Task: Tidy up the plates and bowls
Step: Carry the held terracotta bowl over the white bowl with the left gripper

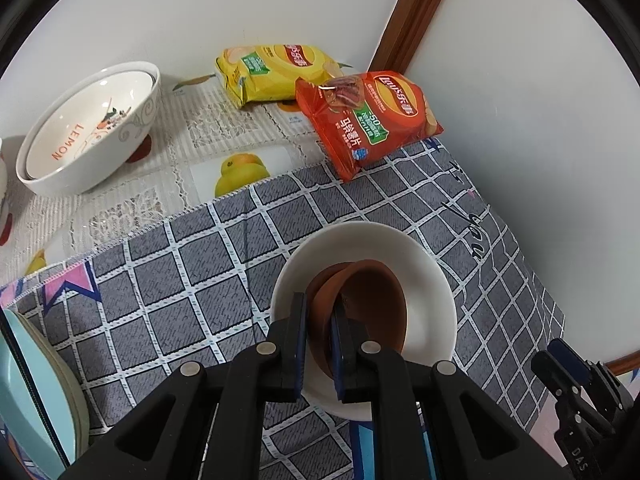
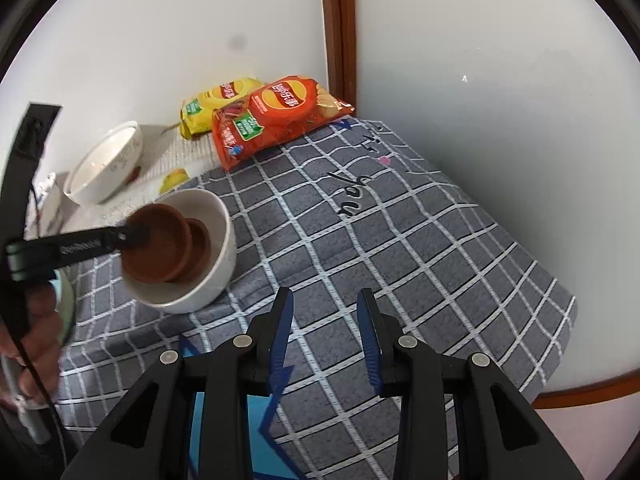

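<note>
left gripper (image 1: pixel 319 330) clamped on rim of upper brown clay dish (image 1: pixel 368 304), tilted inside plain white ceramic bowl (image 1: pixel 424 256).

second brown clay dish (image 2: pixel 200 246) nested beneath it, both in the white bowl on grey checked cloth (image 2: pixel 400 240). right gripper (image 2: pixel 326 336) spread wide, holding nothing, hovering over cloth just right of the bowl. stacked white patterned "lemon" bowls (image 1: pixel 90 128) well apart on lace fruit-print table cover (image 1: pixel 168 184). yellow chip bag (image 1: pixel 272 72) and orange chip bag (image 1: pixel 368 120) by the wall. pale blue plate edge (image 1: pixel 28 392) at lower left.

The pale blue plate (image 1: pixel 24 392), cut off at the left edge, perhaps tops a stack.
</note>
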### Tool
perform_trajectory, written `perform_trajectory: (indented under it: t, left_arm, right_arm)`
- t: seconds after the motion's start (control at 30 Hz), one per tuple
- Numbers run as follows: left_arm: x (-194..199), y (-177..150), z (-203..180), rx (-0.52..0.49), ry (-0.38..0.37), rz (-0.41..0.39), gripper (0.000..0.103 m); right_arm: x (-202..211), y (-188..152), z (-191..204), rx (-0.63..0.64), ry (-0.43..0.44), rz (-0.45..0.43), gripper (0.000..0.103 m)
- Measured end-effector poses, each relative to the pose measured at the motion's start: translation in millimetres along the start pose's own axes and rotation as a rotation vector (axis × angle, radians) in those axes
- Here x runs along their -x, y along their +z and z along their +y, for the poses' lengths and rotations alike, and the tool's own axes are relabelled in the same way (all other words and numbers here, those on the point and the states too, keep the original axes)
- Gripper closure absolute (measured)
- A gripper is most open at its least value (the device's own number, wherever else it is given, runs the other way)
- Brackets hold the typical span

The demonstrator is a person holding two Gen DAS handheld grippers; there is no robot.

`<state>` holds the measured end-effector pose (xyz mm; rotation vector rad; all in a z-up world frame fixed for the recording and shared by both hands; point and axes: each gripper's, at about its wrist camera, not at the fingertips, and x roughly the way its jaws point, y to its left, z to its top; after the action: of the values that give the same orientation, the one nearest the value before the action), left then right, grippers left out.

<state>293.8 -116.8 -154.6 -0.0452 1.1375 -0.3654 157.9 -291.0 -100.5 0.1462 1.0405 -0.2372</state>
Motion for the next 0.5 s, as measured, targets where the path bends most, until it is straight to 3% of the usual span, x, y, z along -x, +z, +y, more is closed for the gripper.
perform_trajectory:
  t: [0.5]
  left_arm:
    - [-9.3, 2.0, 5.4, 0.028, -0.053, 0.0, 0.091]
  right_arm:
    - [-8.2, -2.6, 9.7, 0.022, -0.005, 0.023, 0.07]
